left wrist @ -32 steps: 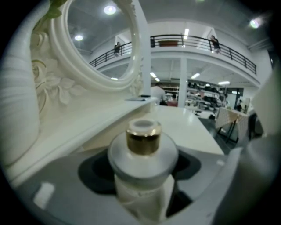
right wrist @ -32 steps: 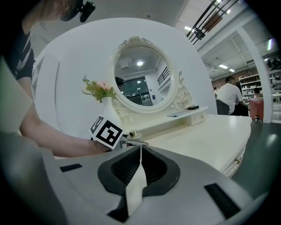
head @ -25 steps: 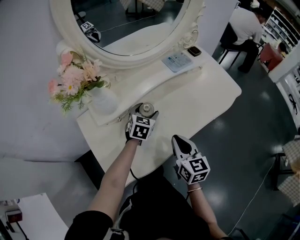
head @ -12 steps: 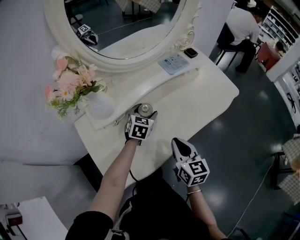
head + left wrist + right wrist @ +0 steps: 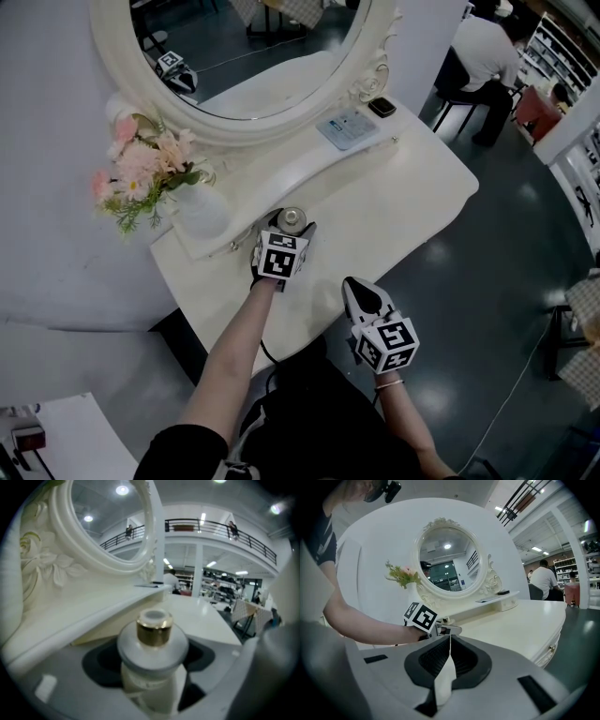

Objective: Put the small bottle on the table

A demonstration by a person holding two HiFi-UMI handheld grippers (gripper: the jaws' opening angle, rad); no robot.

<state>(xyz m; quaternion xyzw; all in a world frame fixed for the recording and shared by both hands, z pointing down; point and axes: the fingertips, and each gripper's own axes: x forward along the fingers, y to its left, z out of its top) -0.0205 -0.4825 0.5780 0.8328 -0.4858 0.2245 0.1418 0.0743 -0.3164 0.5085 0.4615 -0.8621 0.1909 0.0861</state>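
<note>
If the jaws part before its base rests on the counter (image 5: 403, 202), the small bottle (image 5: 293, 217) could tip. Nearest, the right gripper (image 5: 364, 298) hangs at the counter's edge, jaws pressed together on nothing. Farther in, the left gripper (image 5: 289, 228) clamps the bottle upright, just before the shelf (image 5: 281, 178).
</note>
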